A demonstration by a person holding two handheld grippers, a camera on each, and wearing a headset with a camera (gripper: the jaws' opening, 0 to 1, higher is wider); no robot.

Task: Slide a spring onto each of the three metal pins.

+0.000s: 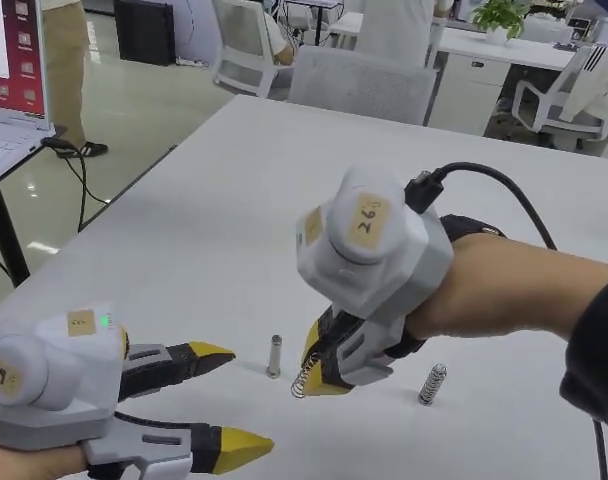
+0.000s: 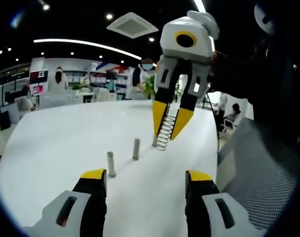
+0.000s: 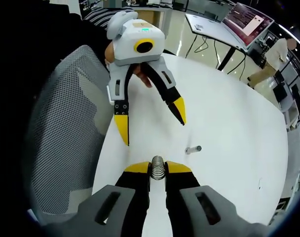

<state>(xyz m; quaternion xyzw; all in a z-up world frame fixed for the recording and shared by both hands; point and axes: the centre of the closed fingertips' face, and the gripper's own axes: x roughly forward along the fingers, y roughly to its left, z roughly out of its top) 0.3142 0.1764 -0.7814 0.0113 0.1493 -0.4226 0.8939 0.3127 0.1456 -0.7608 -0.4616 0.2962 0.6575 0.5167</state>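
My right gripper (image 1: pixel 320 376) is shut on a small coil spring (image 1: pixel 303 379) and holds it just above the white table (image 1: pixel 234 200), right beside an upright metal pin (image 1: pixel 274 356). The right gripper view shows the spring (image 3: pixel 158 168) clamped between the yellow tips, with a pin (image 3: pixel 193 149) beyond it. In the left gripper view the held spring (image 2: pixel 165 132) hangs over the far end of a row of pins, two of which (image 2: pixel 111 164) (image 2: pixel 136 148) stand bare. A loose spring (image 1: pixel 433 384) lies right of the right gripper. My left gripper (image 1: pixel 229 398) is open at bottom left, holding nothing.
A black cable (image 1: pixel 504 195) trails from the right gripper across the table. A laptop (image 1: pixel 9 70) sits on a side desk at far left. Grey office chairs (image 1: pixel 364 85) stand past the table's far edge, and a person (image 1: pixel 69 60) stands near the laptop.
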